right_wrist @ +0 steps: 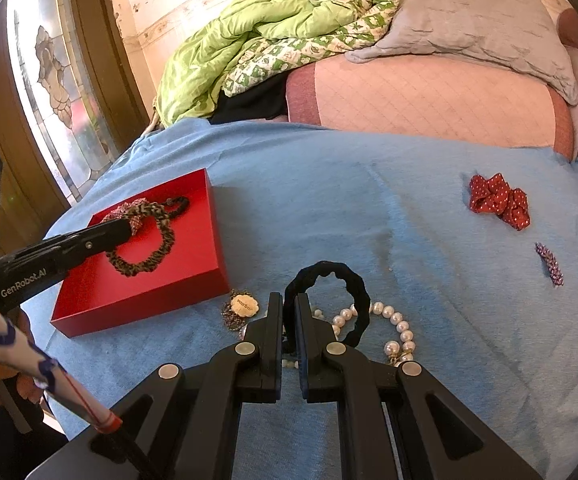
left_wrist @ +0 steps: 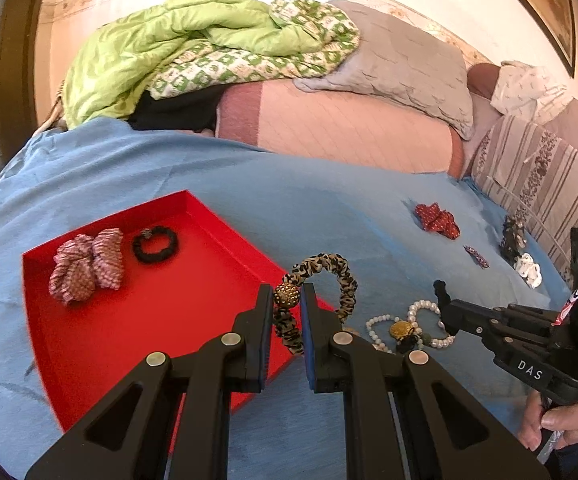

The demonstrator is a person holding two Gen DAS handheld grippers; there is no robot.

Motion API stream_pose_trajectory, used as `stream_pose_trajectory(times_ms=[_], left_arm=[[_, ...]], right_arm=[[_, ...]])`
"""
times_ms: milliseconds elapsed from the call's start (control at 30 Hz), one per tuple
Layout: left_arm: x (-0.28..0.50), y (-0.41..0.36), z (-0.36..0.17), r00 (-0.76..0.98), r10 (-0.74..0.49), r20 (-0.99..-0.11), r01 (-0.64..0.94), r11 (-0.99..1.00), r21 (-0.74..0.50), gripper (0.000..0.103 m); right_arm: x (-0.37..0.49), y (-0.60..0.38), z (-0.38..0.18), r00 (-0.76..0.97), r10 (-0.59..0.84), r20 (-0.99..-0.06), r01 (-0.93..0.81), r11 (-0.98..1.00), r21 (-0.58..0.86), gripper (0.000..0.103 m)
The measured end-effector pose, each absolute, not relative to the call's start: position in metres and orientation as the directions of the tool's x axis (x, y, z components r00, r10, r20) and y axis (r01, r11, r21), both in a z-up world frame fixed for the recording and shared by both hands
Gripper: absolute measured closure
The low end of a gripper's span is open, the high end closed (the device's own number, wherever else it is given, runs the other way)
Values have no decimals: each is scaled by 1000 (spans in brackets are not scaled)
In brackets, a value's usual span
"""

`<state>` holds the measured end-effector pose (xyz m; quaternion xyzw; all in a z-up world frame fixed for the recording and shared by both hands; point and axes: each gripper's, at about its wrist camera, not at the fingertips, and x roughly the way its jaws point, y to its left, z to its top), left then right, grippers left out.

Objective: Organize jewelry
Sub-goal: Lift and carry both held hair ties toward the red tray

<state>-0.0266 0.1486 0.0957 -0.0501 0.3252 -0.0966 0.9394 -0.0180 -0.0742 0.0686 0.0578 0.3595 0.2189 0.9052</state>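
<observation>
My left gripper (left_wrist: 287,298) is shut on a leopard-print scrunchie (left_wrist: 341,276) with a gold bead, held above the near right rim of the red tray (left_wrist: 137,320); it also shows in the right wrist view (right_wrist: 145,240). The tray holds a pink checked scrunchie (left_wrist: 87,264) and a black hair tie (left_wrist: 155,243). My right gripper (right_wrist: 289,304) is shut on a black hair band (right_wrist: 329,276), lifted just above a pearl bracelet (right_wrist: 397,324) on the blue blanket.
On the blanket (right_wrist: 329,184) lie a gold pendant (right_wrist: 243,306), a red dotted scrunchie (right_wrist: 499,200), a small purple clip (right_wrist: 549,264) and, in the left wrist view, black and white pieces (left_wrist: 523,252). Pillows and a green quilt (left_wrist: 193,40) lie behind.
</observation>
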Motion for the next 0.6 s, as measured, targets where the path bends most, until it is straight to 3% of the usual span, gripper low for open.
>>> stream_pose_trajectory(times_ms=[400, 600], left_arm=[[-84, 190, 122, 808, -146, -571, 50, 982, -181, 90], [-109, 192, 148, 821, -136, -555, 46, 984, -174, 90]], right_arm=[[-57, -44, 79, 583, 509, -633, -386, 860, 335, 96], [-68, -26, 110, 593, 538, -599, -410, 842, 351, 96]])
